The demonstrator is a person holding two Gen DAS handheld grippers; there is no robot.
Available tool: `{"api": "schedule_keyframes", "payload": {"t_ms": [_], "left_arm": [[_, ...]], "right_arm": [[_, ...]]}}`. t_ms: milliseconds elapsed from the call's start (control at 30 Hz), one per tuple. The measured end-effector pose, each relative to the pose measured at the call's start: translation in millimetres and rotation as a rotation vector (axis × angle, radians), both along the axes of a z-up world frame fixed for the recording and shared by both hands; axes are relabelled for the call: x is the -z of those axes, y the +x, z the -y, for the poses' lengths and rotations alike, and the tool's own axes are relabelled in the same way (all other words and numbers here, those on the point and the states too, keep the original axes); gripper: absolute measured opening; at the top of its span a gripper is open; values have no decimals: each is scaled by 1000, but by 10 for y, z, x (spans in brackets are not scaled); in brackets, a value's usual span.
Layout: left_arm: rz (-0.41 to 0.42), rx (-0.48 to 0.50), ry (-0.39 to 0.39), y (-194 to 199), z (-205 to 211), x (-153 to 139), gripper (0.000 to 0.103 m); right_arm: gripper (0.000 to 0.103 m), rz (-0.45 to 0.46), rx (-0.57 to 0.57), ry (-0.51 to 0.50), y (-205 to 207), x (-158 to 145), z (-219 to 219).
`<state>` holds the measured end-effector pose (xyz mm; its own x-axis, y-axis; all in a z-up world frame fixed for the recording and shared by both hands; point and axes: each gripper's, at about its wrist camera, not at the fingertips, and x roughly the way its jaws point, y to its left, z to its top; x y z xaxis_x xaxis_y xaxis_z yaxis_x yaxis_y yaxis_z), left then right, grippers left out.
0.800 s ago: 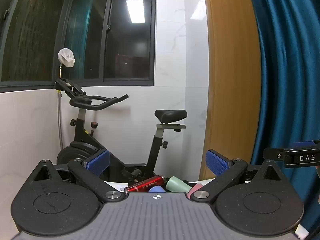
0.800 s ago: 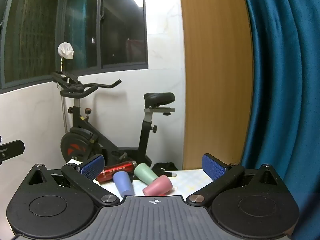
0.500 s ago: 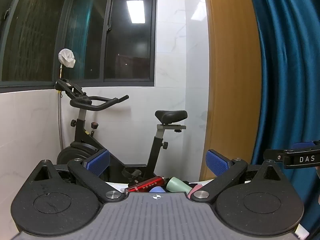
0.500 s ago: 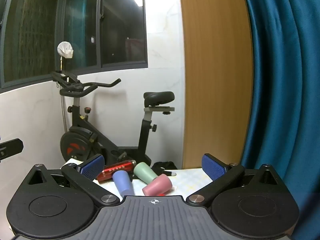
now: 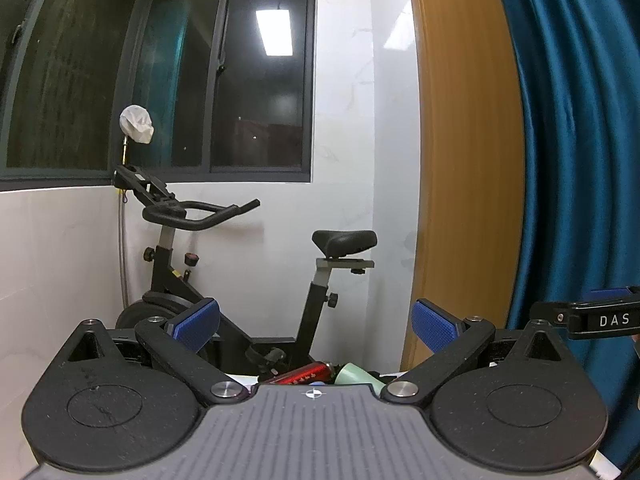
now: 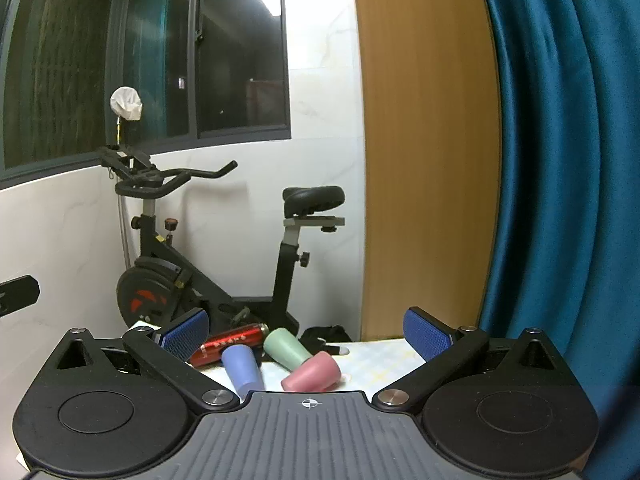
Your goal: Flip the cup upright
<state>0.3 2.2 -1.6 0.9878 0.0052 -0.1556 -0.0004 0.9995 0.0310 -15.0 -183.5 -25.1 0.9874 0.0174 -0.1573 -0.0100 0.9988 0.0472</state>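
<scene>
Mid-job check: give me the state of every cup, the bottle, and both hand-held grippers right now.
Blue cup: lying on its side on the table.
Green cup: lying on its side, tilted.
Pink cup: lying on its side.
Red bottle: lying on its side behind the cups.
Left hand-held gripper: open, holding nothing.
Right hand-held gripper: open, holding nothing, short of the cups.

Left gripper (image 5: 316, 326) jaws wide apart, nothing btwn. Below: red bottle (image 5: 301, 373) on its side, green cup (image 5: 354, 375) lying beside it. Exercise bike (image 5: 240, 280) behind, blue curtain (image 5: 568, 140) at right.
</scene>
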Motion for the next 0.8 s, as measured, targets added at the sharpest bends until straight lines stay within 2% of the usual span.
{"api": "schedule_keyframes", "payload": {"t_ms": [433,800], "left_arm": [[6,1,-1,2,25,-12,103],[4,0,-5,-11,19,-9,103]], "right_arm": [[103,11,12,-1,28,82,67],[103,0,17,-6,-1,16,19]]}}
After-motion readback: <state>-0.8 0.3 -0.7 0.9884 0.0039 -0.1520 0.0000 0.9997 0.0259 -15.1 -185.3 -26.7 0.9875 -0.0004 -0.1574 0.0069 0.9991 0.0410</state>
